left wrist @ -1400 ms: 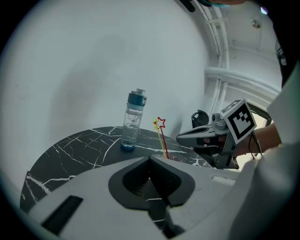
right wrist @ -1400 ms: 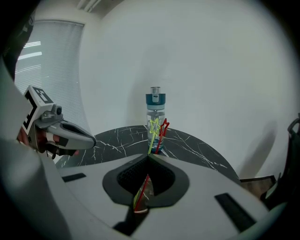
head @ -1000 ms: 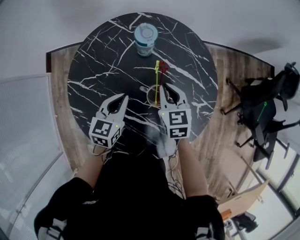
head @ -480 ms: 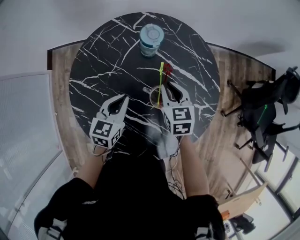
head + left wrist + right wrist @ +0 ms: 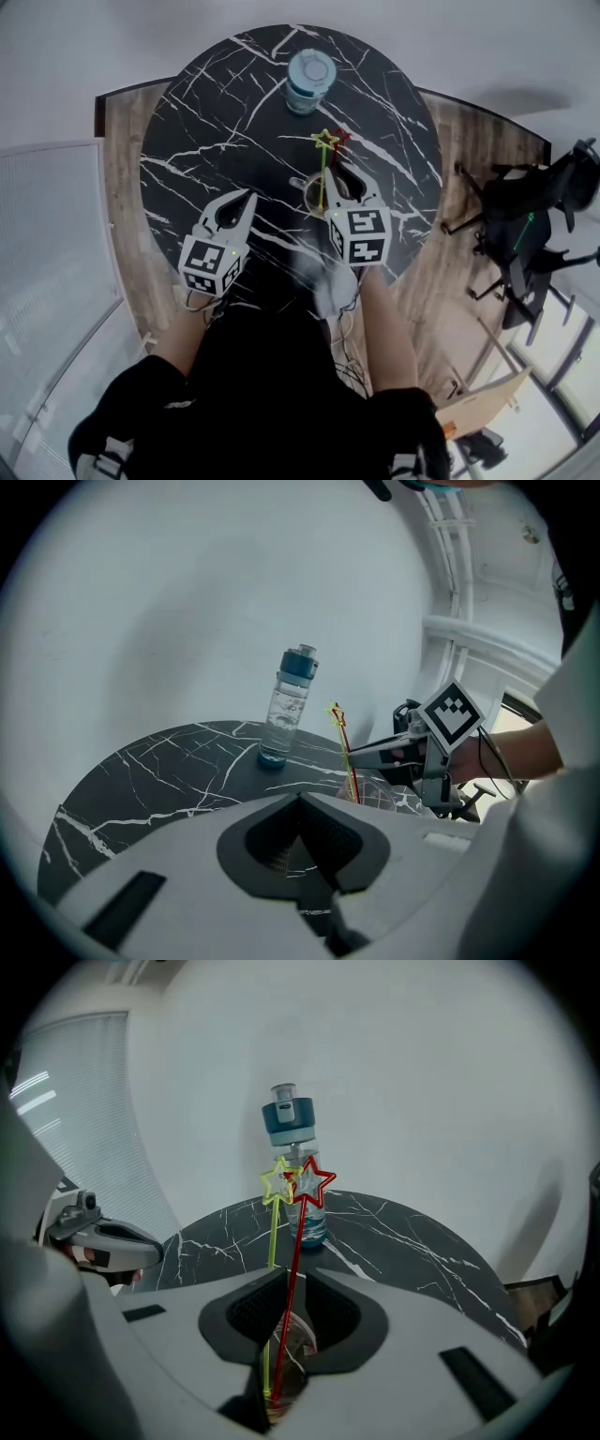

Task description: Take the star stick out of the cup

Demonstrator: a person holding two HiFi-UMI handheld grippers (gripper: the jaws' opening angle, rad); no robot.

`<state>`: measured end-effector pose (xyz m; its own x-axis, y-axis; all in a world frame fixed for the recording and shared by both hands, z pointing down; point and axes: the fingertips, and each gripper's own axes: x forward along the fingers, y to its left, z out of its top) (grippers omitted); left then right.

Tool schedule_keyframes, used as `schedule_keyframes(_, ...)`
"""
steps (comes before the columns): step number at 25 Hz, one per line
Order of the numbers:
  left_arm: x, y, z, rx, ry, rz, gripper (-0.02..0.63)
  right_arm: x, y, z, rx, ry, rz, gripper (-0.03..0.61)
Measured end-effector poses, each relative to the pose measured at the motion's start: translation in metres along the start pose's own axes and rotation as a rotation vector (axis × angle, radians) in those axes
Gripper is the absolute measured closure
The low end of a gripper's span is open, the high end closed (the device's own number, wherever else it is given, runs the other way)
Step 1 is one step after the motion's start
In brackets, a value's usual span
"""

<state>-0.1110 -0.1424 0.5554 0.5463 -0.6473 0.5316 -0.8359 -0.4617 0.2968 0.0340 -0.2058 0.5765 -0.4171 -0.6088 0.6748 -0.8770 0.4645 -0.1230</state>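
Two star sticks (image 5: pixel 322 169) stand in the cup (image 5: pixel 307 197) on the tabletop (image 5: pixel 216 122), between the right gripper (image 5: pixel 336 176)'s jaws. The bottle (image 5: pixel 310 80) stands behind.

Only a sliver of the cup (image 5: pixel 292 1358) to be seen through the gap in the right gripper (image 5: pixel 297 1283), the rest behind its jaws. Yellow star stick (image 5: pixel 273 1232) lost behind one jaw partway down. Impossible to tell whether the pads press the red star stick (image 5: pixel 298 1232) or merely flank it. In the head view, near edge of the desk (image 5: pixel 216 122) covered by the left gripper (image 5: pixel 242 202), the right one and the person's dark clothing (image 5: pixel 262 375).
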Motion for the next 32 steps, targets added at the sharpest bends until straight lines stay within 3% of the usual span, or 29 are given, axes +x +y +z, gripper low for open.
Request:
schedule_keyframes(4, -0.002, 0.001, -0.001, 0.0, -0.003, 0.004, 0.615, 0.001, -0.001, -0.004, 0.017, 0.005, -0.001, 0.56)
schedule_keyframes(14, -0.009, -0.002, -0.001, -0.001, -0.009, 0.019, 0.615, -0.009, -0.002, 0.004, 0.059, -0.054, 0.008, 0.578)
schedule_keyframes(32, -0.029, -0.057, 0.018, 0.063, -0.078, -0.014, 0.615, -0.107, 0.011, 0.044, 0.047, -0.345, 0.029, 0.578)
